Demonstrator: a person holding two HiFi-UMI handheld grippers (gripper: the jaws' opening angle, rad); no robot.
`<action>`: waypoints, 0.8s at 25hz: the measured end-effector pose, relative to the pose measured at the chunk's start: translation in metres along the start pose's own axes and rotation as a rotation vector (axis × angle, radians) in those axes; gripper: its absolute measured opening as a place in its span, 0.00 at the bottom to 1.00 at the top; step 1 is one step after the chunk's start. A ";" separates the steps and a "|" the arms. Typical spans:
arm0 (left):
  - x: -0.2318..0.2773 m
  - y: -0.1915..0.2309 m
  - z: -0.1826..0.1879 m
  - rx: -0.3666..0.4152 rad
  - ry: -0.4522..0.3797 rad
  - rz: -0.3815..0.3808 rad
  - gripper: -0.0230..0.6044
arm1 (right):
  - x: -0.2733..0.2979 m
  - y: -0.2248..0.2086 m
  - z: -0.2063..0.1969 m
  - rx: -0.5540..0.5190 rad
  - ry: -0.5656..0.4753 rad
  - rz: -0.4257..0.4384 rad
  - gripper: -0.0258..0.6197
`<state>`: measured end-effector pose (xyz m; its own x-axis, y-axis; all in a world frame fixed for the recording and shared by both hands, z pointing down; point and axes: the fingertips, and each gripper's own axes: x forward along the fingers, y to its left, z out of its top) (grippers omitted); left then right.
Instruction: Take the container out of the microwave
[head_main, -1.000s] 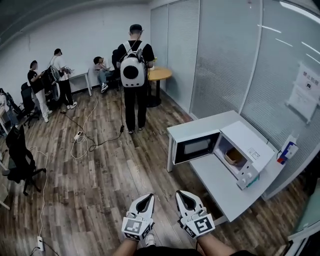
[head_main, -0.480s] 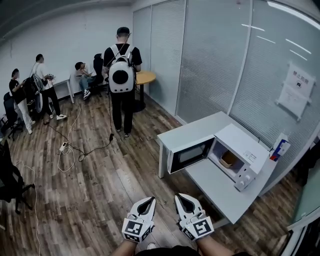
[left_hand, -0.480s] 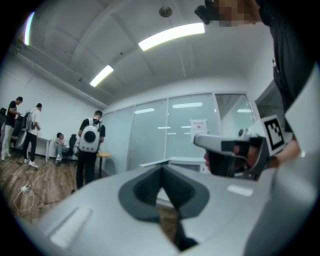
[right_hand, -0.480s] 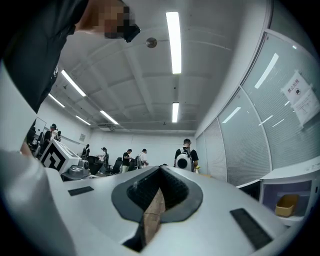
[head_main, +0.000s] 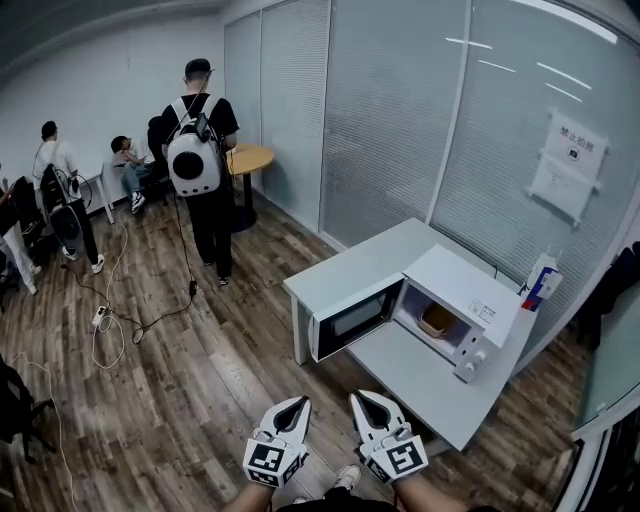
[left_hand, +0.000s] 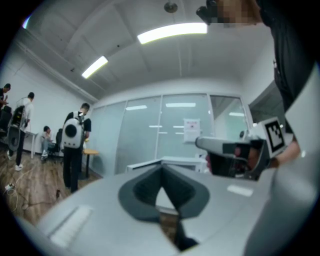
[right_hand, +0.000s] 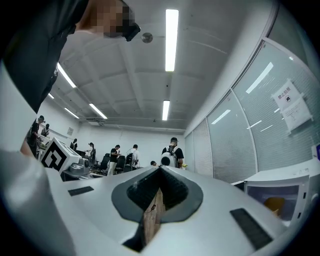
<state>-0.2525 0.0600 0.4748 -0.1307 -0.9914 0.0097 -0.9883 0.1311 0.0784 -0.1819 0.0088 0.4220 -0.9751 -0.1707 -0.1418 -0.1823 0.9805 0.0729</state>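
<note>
A white microwave (head_main: 455, 300) stands on a white table (head_main: 420, 375) at the right, its door (head_main: 350, 320) swung open to the left. Inside sits a tan container (head_main: 437, 320), which also shows small in the right gripper view (right_hand: 275, 204). Both grippers are held low and side by side, well short of the table. My left gripper (head_main: 300, 399) is shut with nothing in it, its tips meeting (left_hand: 161, 167). My right gripper (head_main: 358, 397) looks the same, tips together and nothing held (right_hand: 160, 169).
A blue-and-white carton (head_main: 540, 285) stands on the table beside the microwave. A glass partition with blinds (head_main: 390, 130) runs behind it. A person with a white backpack (head_main: 195, 160) stands on the wooden floor; cables (head_main: 110, 320) trail there. More people are at the far left.
The microwave and table have drawn nearer and slid towards the middle of the head view. The people have shifted left. Both grippers keep their side-by-side pose and stay shut.
</note>
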 end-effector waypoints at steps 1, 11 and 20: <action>0.009 0.000 0.000 0.002 0.002 -0.008 0.04 | 0.002 -0.009 -0.001 0.000 -0.003 -0.010 0.04; 0.120 -0.011 -0.002 0.033 0.021 -0.102 0.04 | 0.018 -0.113 -0.017 -0.009 0.001 -0.106 0.04; 0.205 -0.038 -0.007 0.038 0.048 -0.189 0.04 | 0.013 -0.203 -0.030 0.003 0.025 -0.195 0.04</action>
<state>-0.2413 -0.1479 0.4804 0.0602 -0.9971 0.0458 -0.9973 -0.0581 0.0455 -0.1613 -0.1949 0.4354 -0.9243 -0.3594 -0.1281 -0.3673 0.9291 0.0436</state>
